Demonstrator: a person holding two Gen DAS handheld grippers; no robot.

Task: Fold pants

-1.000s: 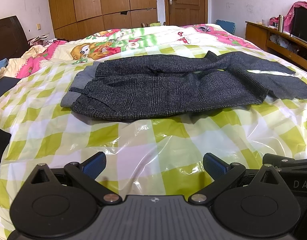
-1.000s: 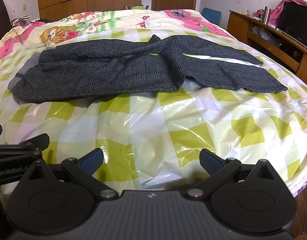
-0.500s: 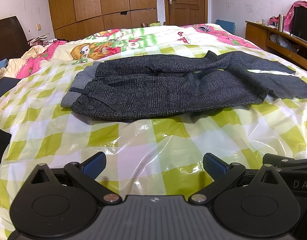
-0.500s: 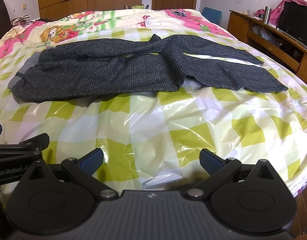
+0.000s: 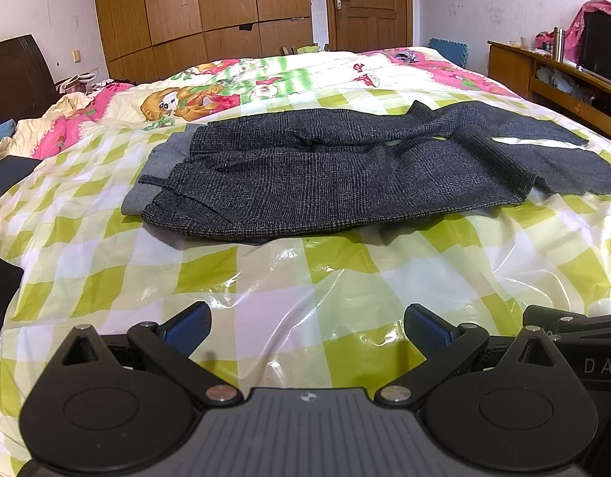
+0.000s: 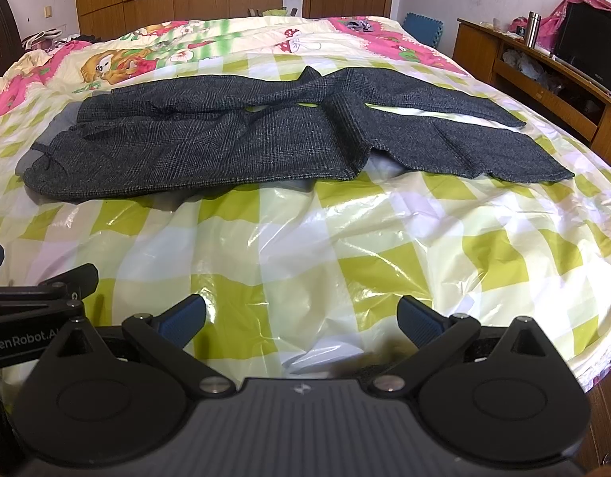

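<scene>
Dark grey checked pants (image 5: pixel 345 171) lie flat across the bed, waistband to the left, legs running right; they also show in the right wrist view (image 6: pixel 265 135). The two legs are slightly parted near the right. My left gripper (image 5: pixel 307 328) is open and empty, low over the bed's near edge, well short of the pants. My right gripper (image 6: pixel 301 320) is open and empty too, beside the left one, also short of the pants.
The bed carries a green-and-white checked plastic sheet (image 5: pixel 305 278) over a cartoon quilt (image 5: pixel 226 87). A wooden TV cabinet (image 6: pixel 544 67) stands along the right. Wardrobes (image 5: pixel 202 12) and a door are at the back. A dark flat item (image 5: pixel 7 175) lies at the left.
</scene>
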